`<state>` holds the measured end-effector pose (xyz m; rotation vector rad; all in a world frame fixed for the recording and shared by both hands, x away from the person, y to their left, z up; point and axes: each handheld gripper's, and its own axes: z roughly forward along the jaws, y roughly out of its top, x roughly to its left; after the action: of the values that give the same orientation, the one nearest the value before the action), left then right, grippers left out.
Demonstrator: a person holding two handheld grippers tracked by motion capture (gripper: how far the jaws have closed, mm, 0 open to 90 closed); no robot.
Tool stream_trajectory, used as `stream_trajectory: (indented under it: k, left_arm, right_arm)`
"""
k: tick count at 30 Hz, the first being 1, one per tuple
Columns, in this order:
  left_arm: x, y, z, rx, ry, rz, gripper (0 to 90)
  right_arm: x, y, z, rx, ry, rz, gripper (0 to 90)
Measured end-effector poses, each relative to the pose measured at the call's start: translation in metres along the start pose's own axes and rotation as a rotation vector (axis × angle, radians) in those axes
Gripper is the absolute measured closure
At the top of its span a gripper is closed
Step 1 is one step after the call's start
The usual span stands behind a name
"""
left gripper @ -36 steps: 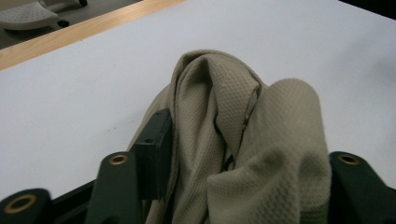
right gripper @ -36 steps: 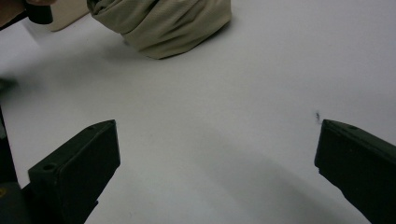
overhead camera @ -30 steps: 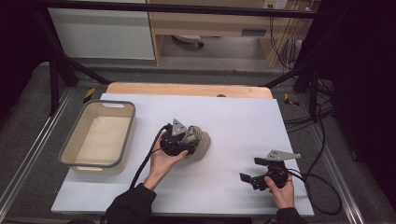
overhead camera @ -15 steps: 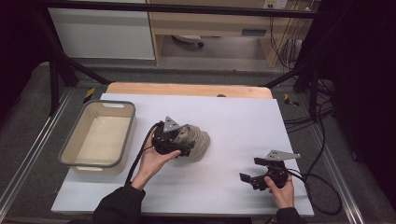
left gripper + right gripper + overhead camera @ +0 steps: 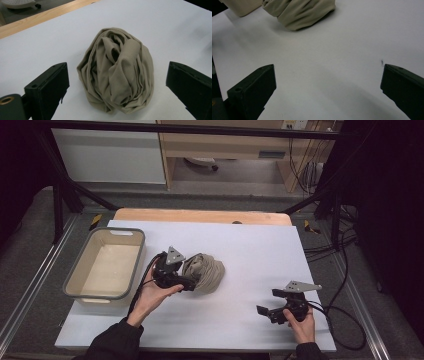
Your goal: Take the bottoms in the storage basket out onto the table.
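Setting: As the high view looks down, a white table point(image 5: 250, 330) holds a bunched tan cloth point(image 5: 204, 272) near its middle and a grey bin point(image 5: 73, 275) at the cloth's 9 o'clock.
Cloth: A rolled, rounded bundle lying loose on the table, outside the bin; its long axis runs roughly from 11 to 5 o'clock in the left gripper view.
Left gripper point(image 5: 189, 282): Released. Its jaws have just been opening and stand wide, one on each side of the cloth's near end, with no pad pressing on the fabric.
Cloth from left gripper: Straight ahead at 12 o'clock, just beyond the jaws, in the left gripper view point(image 5: 117, 72).
Right gripper point(image 5: 267, 302): Released too, jaws wide over bare table, nothing between them.
Cloth from right gripper: Well apart, toward 11 o'clock in the right gripper view point(image 5: 299, 10).
Nearer hand: The left, by far; the right sits at the table's 5 o'clock corner.
Likely next: The left gripper looks best placed to take hold, probably by closing across the bundle's short width.
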<state>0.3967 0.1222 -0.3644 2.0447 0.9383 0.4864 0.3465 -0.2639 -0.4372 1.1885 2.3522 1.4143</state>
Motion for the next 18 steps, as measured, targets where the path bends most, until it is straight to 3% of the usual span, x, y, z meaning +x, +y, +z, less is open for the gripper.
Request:
stream_trajectory:
  k: [9,18]
  left_arm:
    - [0.006,-0.015,-0.016,-0.006,-0.015,-0.006,4.5]
    - [0.013,-0.04,-0.026,-0.015,-0.022,-0.029,4.5]
  right_arm:
    - [0.0,0.0,0.0,0.0,-0.002,0.0,0.5]
    - [0.0,0.0,0.0,0.003,-0.005,0.0,0.5]
